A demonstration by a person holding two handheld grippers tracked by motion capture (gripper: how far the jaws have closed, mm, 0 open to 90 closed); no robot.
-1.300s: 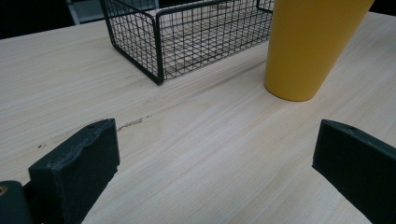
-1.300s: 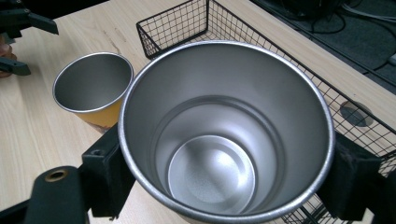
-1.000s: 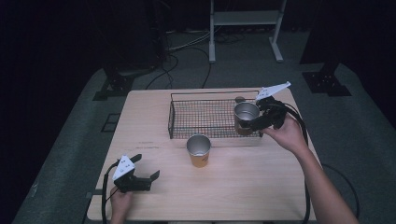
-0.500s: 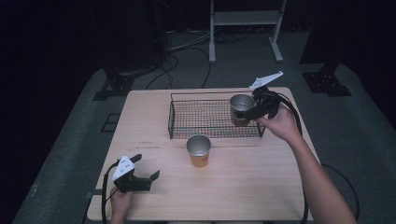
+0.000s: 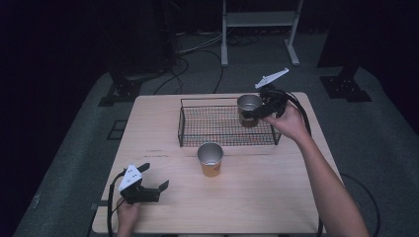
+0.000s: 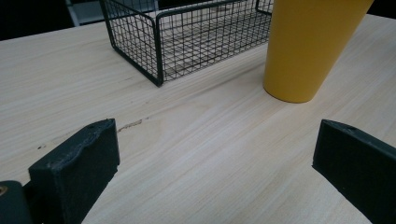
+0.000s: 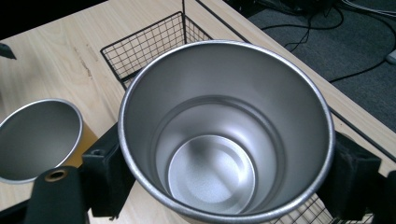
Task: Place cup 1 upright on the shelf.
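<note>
R gripper (image 5: 258, 111) tight on steel cup (image 5: 249, 109)

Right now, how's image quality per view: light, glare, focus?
High view: dim, dark surround, table lit, basket mesh soft. Left gripper view: bright and even, yellow cup cropped at top. Right gripper view: held cup sharp, mild sheen inside, no blown glare.

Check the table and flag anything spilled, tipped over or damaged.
Nothing stands out. The yellow cup stands upright and empty on the table in front of the wire basket. The right gripper holds the brown cup upright over the basket, also empty. The left gripper rests open.
</note>
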